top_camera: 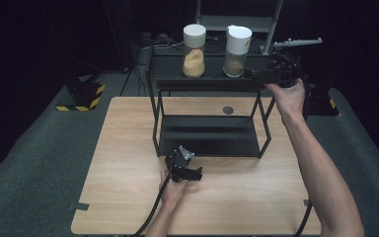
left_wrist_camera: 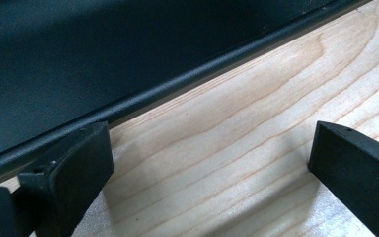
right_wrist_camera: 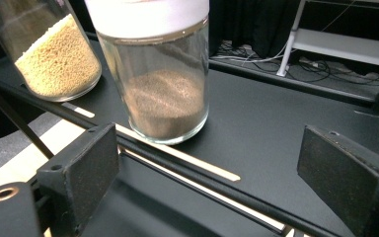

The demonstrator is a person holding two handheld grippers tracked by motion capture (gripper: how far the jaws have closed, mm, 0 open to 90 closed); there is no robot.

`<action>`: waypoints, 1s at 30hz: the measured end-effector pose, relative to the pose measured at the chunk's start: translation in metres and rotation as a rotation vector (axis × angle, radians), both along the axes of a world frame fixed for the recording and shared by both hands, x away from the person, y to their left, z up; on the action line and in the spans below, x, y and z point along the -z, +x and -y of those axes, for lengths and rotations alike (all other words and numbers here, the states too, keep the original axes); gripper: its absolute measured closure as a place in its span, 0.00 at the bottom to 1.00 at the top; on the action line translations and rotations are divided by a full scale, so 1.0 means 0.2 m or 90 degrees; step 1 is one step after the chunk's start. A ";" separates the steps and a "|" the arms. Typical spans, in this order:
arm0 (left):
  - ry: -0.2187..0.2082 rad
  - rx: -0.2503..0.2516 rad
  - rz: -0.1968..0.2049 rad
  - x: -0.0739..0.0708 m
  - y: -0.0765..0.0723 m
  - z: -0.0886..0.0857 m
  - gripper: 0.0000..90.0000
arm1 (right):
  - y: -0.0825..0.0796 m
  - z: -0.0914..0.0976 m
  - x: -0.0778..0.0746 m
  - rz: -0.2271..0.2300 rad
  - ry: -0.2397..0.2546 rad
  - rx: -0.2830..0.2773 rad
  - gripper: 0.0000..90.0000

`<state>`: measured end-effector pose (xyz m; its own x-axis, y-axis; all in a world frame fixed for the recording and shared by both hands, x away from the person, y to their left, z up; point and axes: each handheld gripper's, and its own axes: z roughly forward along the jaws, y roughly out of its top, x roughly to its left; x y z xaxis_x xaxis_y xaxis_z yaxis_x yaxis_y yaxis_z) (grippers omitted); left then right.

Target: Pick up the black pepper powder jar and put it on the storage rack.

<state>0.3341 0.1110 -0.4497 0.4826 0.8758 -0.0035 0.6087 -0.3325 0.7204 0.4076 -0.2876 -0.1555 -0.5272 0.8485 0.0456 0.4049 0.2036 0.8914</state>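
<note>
Two glass jars with white lids stand on the top shelf of a black rack (top_camera: 172, 81). The left jar (top_camera: 194, 49) holds yellow grains, the right jar (top_camera: 237, 52) brown powder. My right gripper (top_camera: 259, 75) is at the shelf's right end, level with it, jaws open and empty. In the right gripper view the brown jar (right_wrist_camera: 165, 103) stands just beyond the gripper (right_wrist_camera: 207, 148) and left of centre, with the yellow jar (right_wrist_camera: 54, 59) farther left. My left gripper (top_camera: 190, 173) rests low over the table before the lower shelf, open (left_wrist_camera: 212, 148) and empty.
The rack's lower shelf (top_camera: 207, 133) lies just ahead of the left gripper, its front edge (left_wrist_camera: 128, 98) close to one jaw. A small dark disc (top_camera: 228, 110) lies on the wooden table (top_camera: 128, 197) behind the rack. A yellow-black striped block (top_camera: 81, 96) sits on the floor.
</note>
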 end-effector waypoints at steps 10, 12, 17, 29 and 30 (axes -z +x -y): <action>-0.004 -0.002 0.001 0.00 0.00 0.00 0.03 | -0.05 0.03 0.03 0.007 -0.003 -0.006 0.10; -0.003 -0.002 0.001 0.00 0.00 0.00 0.03 | -0.06 0.04 0.04 0.006 -0.005 -0.008 0.10; -0.003 -0.002 0.001 0.00 0.00 0.00 0.03 | -0.07 0.05 0.05 0.006 -0.004 -0.011 0.11; -0.003 -0.002 0.001 0.00 0.00 0.00 0.03 | -0.12 0.10 0.12 -0.001 -0.003 -0.014 0.11; -0.003 -0.002 0.001 0.00 0.00 0.00 0.03 | -0.13 0.10 0.12 -0.001 -0.004 -0.014 0.11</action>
